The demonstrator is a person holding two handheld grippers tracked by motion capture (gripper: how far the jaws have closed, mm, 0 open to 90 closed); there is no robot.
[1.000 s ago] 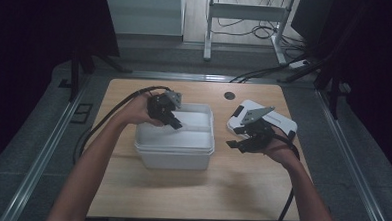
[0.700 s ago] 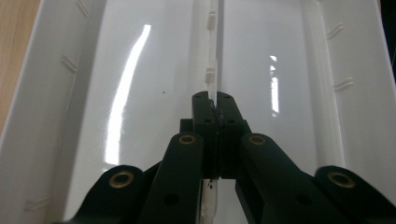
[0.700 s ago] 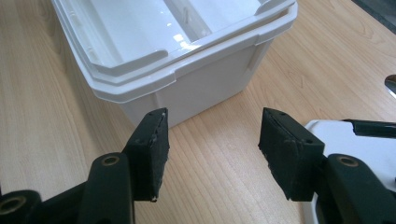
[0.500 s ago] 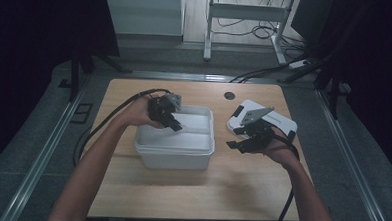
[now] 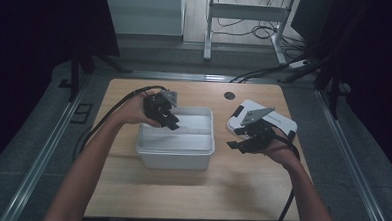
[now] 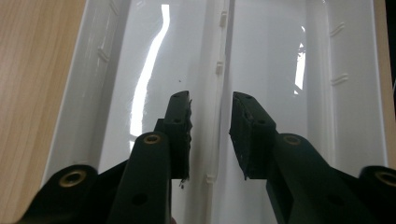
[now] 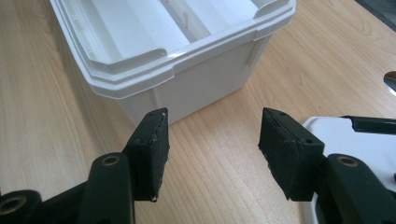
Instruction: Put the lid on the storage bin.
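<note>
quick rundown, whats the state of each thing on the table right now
white bin: lid off, upright, divider inside, nothing seen in it
white lid: flat on the table, right of the bin
left tool: above the bin's divider, jaws just been opening, nothing between them
right tool: open, holding nothing, between bin and lid

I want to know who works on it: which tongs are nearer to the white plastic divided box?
Left. The left tongs hang open over the white plastic divided box, above its divider; the right tongs are beside it, apart.

A wooden table [image 5: 145, 198] carries a white bin [image 5: 174, 157] and a white lid [image 5: 278, 123].
</note>
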